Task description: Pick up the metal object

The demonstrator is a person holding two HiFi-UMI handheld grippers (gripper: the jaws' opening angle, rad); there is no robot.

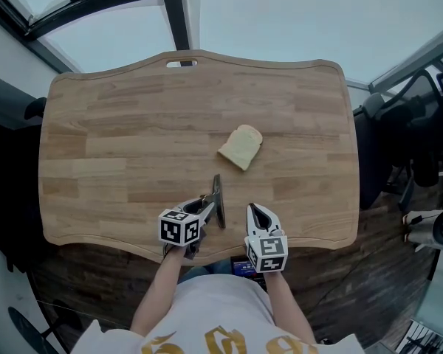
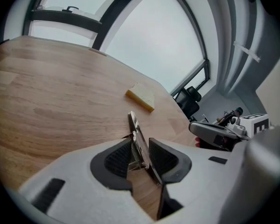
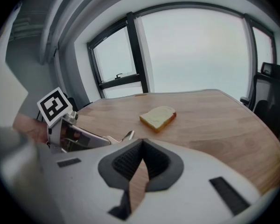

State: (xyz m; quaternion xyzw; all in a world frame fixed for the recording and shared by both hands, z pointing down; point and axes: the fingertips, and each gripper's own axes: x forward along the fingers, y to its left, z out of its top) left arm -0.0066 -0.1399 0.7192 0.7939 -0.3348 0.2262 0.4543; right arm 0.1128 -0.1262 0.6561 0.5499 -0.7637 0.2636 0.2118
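- Nearest in the head view, two grippers work at the table's (image 1: pixel 118 139) 6 o'clock edge: left gripper (image 1: pixel 206 208) and right gripper (image 1: pixel 260 214). One metal tool (image 1: pixel 218 194) stands on edge between them. One bread slice (image 1: pixel 241 147) lies toward 1 o'clock.
- Left gripper view: jaws spread, straddling the tool, with a gap at one pad; probably lined up to clamp it.
- Right gripper view: jaws pressed together, empty, apparently idle.

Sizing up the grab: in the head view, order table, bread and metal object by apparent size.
1. Table
2. Bread
3. Metal object, a thin strip, though nearer the camera than the bread.
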